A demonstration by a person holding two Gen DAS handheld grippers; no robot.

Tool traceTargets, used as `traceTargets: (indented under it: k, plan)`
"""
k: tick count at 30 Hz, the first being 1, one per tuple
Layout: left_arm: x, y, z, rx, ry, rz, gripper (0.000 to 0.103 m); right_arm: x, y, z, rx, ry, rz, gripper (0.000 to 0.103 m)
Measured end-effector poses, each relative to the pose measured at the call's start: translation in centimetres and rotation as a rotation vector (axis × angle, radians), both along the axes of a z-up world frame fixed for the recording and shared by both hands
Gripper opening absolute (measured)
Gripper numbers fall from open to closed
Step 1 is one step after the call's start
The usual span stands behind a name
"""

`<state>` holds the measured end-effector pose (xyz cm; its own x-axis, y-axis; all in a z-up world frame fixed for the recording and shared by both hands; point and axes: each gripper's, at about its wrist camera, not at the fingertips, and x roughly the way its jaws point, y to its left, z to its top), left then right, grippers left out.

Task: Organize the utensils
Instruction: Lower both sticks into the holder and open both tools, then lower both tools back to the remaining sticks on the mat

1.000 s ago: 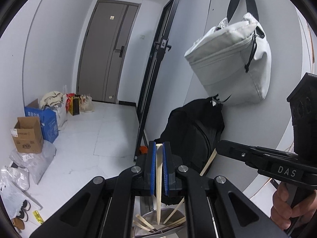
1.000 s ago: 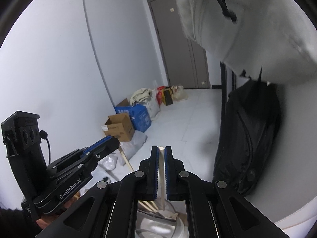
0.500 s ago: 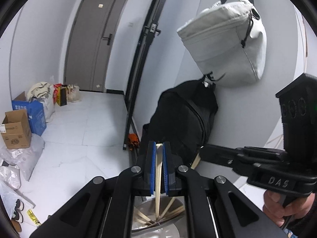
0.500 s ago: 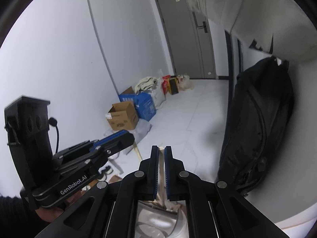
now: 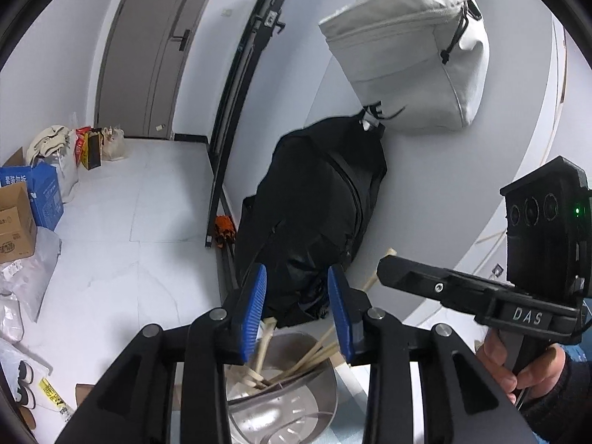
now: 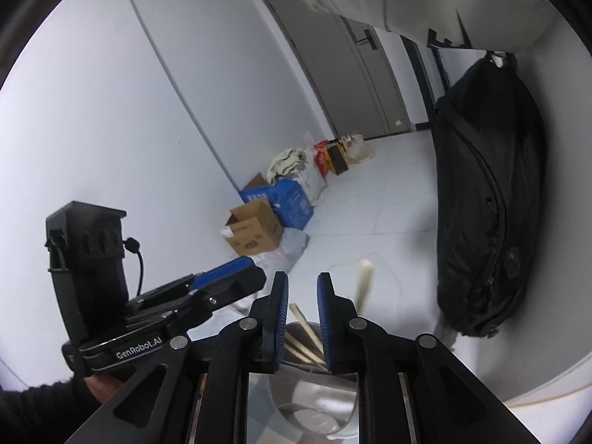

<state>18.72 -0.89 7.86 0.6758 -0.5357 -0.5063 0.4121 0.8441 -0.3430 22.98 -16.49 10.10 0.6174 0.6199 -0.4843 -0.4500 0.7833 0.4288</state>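
Left gripper [image 5: 298,310] above steel bowl [image 5: 318,392], jaws opening, blue pads apart, nothing pressed between them. Wooden chopsticks [image 5: 310,355] lean loose inside bowl, tips on its floor, one [image 5: 267,336] standing just below left pad. Right gripper [image 6: 301,318] also over bowl [image 6: 314,403], jaws opening, gap narrow, pads clear of any stick. 1 blurred chopstick [image 6: 364,281] just beyond its right finger; contact cannot be told. Black backpack [image 5: 318,207] against wall behind bowl.

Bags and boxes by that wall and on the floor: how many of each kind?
White bag: 1
Black bag: 1
Cardboard box: 1
Blue box: 1
Total: 4
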Motion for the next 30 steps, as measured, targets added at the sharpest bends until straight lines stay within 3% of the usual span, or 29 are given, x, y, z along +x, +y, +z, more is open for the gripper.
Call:
traceTargets:
  k: [7, 10, 12, 14, 17, 30]
  plan:
    - [-1.1, 0.6, 0.0, 0.005, 0.011, 0.025, 0.029, -1.6, -1.6, -0.1, 0.068, 0.014, -0.012, 0.018]
    - [-2.0, 0.8, 0.3, 0.017, 0.006, 0.043, 0.034, -2.6, -2.5, -0.2, 0.1, 0.007, -0.025, 0.031]
    - [-2.8, 1.0, 0.3, 0.024, 0.0, 0.058, 0.04, -3.7, -3.1, -0.3, 0.118, 0.001, -0.035, 0.034]
    - [-3.9, 1.2, 0.3, 0.03, -0.01, 0.081, 0.05, -4.8, -3.5, -0.7, 0.125, -0.003, -0.047, 0.046]
    - [-5.3, 1.3, -0.1, 0.047, -0.017, 0.125, 0.057, -6.7, -3.8, -1.7, 0.113, -0.004, -0.065, 0.057]
    - [-10.5, 1.3, -4.3, 0.101, 0.071, 0.232, 0.067, -13.1, -3.8, -6.8, 0.06, 0.073, -0.106, 0.073]
